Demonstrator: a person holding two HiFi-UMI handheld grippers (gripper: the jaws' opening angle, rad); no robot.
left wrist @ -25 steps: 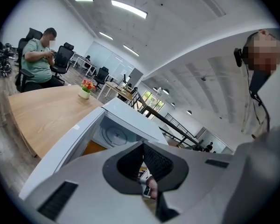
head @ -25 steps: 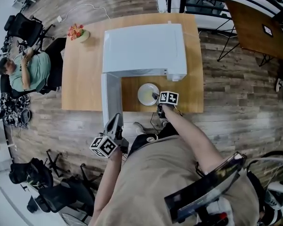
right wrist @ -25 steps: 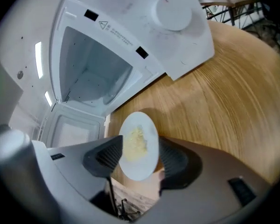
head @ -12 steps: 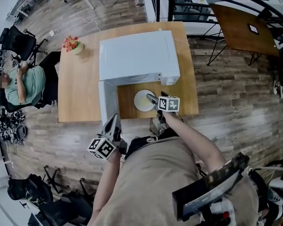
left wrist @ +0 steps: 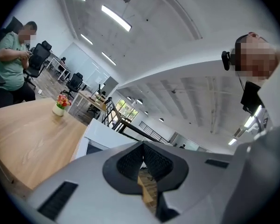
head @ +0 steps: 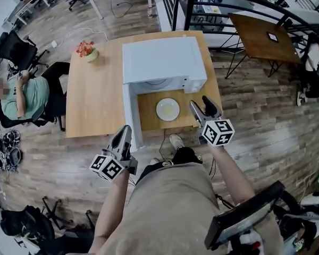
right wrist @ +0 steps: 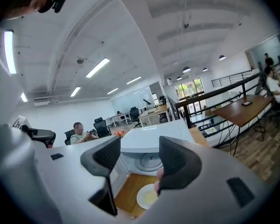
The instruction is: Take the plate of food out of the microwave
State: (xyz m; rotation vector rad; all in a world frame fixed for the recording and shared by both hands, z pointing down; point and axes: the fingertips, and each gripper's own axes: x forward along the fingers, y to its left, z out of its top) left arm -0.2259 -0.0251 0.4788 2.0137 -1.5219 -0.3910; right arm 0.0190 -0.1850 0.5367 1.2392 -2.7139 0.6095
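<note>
White plate [head: 167, 109]: we see it mid-frame on the table [head: 95, 100], before the open microwave [head: 162, 60].
Handling: we judge it stiff, breakable and slick; take the near rim and keep it level.
Right gripper [head: 200, 105]: jaws apart, closing on nothing.
Left gripper [head: 124, 132]: jaws together, empty.

The left gripper [head: 123, 136] is held close to the body, its jaws pressed together. The right gripper [head: 201, 107] reaches further forward, its jaws apart, closing, with nothing between them.
</note>
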